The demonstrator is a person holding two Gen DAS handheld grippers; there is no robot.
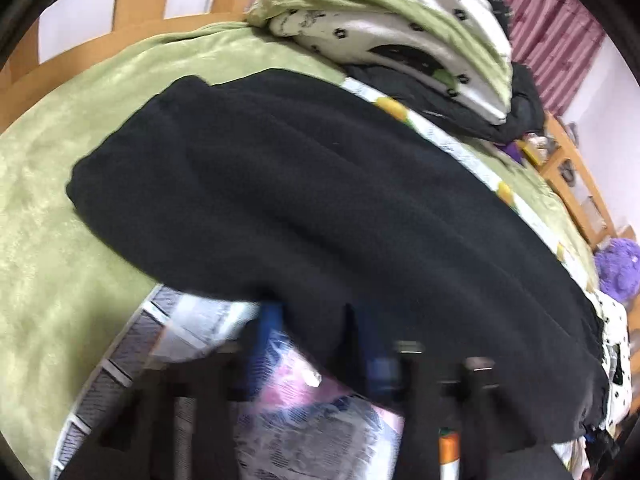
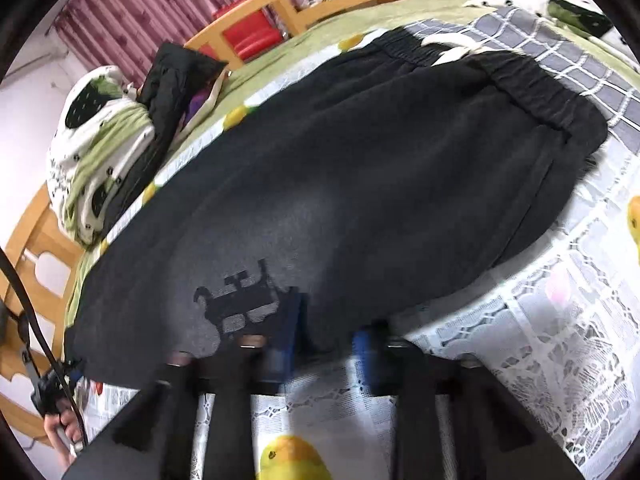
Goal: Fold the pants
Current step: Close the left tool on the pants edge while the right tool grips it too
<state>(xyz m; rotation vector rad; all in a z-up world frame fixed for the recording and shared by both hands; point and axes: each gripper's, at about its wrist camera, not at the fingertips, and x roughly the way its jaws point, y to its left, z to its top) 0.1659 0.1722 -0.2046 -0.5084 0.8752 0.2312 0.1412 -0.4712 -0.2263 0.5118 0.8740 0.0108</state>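
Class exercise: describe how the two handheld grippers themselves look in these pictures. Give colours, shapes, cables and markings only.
Each gripper, left and right, has blue fingers on black, angular struts with small metal fittings. An orange-and-white part sits under the left one. The right view shows black cables at its left edge.

Ahead of my left claw (image 1: 316, 344) the pants (image 1: 320, 208) are matt black cloth with a soft, slightly fuzzy nap. Beyond them the green blanket (image 1: 48, 208) looks plush, with a faint sheen. Under my right claw (image 2: 326, 344) lies a white lace-patterned cover (image 2: 552, 320), openwork and thin. The claw's blue fingers (image 2: 366, 360) look like smooth plastic. Far beyond, the bed frame (image 2: 248, 12) is smooth, light wood.
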